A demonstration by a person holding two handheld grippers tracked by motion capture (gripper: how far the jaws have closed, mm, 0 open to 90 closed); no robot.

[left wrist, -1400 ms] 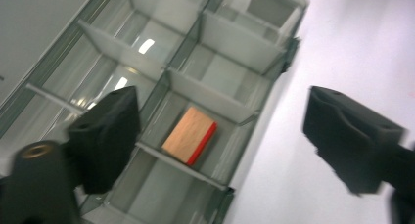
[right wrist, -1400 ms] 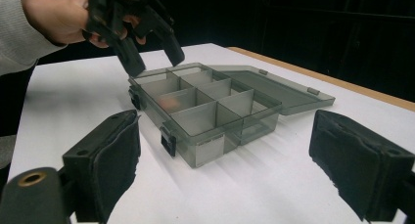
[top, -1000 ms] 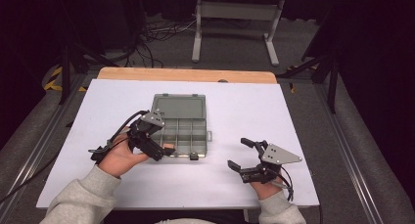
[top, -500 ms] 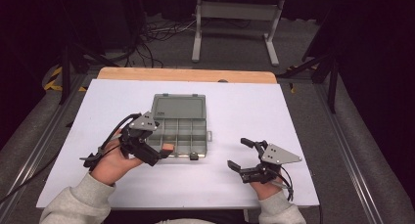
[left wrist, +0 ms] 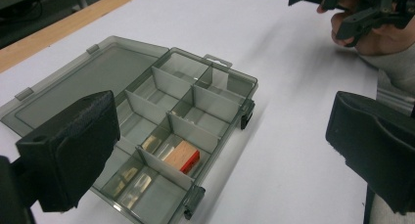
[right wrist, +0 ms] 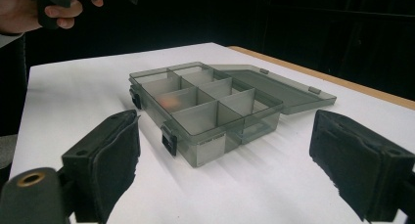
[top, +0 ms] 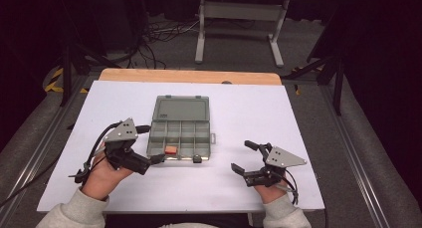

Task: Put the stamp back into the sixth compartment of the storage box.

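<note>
Nearby, both grippers' jaws gape empty beside the open organizer box (top: 180,133) (orange block (top: 171,150) inside).

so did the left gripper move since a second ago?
Yes. The left gripper backed off the organizer box, toward the table's left edge; jaws open.

Smoky grey organizer box (top: 181,126); orange-red block (top: 171,150).
</note>
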